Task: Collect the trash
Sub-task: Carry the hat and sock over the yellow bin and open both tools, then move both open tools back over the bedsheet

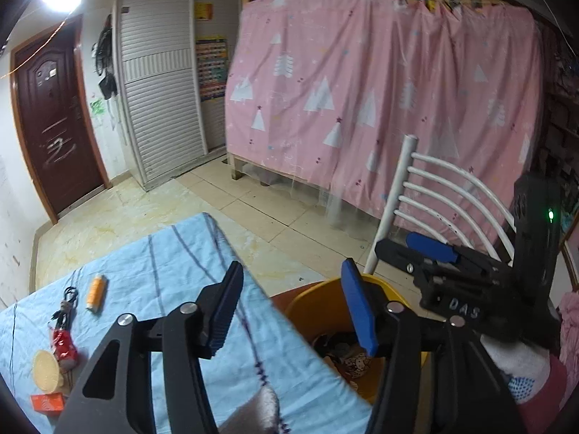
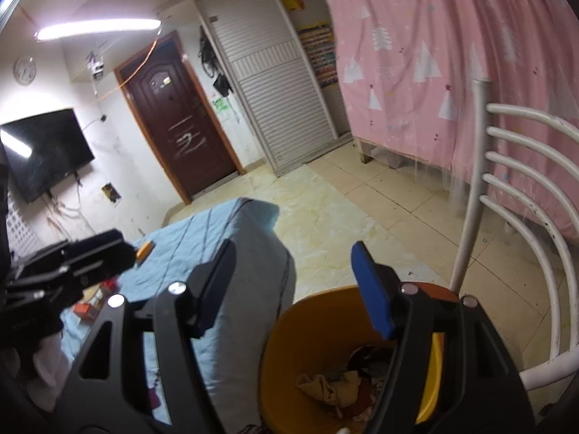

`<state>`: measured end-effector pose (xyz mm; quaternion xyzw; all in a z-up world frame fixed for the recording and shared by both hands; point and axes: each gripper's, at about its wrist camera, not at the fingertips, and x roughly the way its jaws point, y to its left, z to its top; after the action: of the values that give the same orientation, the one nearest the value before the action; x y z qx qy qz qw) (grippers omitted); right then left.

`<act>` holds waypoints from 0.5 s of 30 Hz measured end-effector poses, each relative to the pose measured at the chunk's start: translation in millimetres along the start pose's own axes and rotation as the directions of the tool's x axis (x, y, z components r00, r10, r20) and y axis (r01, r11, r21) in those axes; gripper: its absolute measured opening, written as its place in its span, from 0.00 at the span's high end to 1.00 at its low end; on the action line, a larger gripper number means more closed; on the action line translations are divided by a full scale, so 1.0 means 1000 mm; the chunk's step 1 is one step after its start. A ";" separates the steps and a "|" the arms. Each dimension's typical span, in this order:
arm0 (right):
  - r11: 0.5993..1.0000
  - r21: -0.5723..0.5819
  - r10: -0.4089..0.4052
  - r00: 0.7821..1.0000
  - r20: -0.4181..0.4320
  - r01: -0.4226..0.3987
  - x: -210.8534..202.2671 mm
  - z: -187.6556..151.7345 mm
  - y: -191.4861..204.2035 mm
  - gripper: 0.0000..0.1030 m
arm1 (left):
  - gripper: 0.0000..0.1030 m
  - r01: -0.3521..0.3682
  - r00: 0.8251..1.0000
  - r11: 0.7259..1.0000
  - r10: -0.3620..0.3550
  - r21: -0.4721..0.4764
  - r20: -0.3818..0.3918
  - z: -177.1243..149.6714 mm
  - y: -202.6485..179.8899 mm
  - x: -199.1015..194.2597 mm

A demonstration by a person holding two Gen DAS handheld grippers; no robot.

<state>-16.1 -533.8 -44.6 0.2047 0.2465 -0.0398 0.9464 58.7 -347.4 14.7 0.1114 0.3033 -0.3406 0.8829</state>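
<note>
Left gripper (image 1: 293, 307): jaws wide, holding nothing, over the table edge beside the yellow bin (image 1: 318, 311). Right gripper (image 2: 295, 284): jaws wide, holding nothing, above the same bin (image 2: 307, 329).

Only the left view shows the table (image 1: 173, 253) items: orange spool (image 1: 96, 293), red can (image 1: 65, 347), round biscuit (image 1: 46, 369), orange box (image 1: 47, 403).

Only the right view shows crumpled trash (image 2: 333, 387) in the bin and the wall TV (image 2: 43, 152).

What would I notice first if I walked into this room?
Probably the big pink curtain with white trees, hanging across the back of the room. Next, the yellow bin on the floor beside the blue-covered table, already holding crumpled trash. Both grippers, left and right, hang open and empty near the bin.
</note>
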 end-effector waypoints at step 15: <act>0.984 -0.153 0.077 0.993 -0.091 -0.091 0.033 -0.004 0.097 0.32 | 0.34 -0.134 0.991 0.982 0.136 -0.131 0.013 -0.018 0.103 -0.051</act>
<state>28.4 -442.6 -28.3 0.1415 0.2801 0.0284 0.9491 89.4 -236.0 30.7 0.0701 0.3068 -0.2607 0.9127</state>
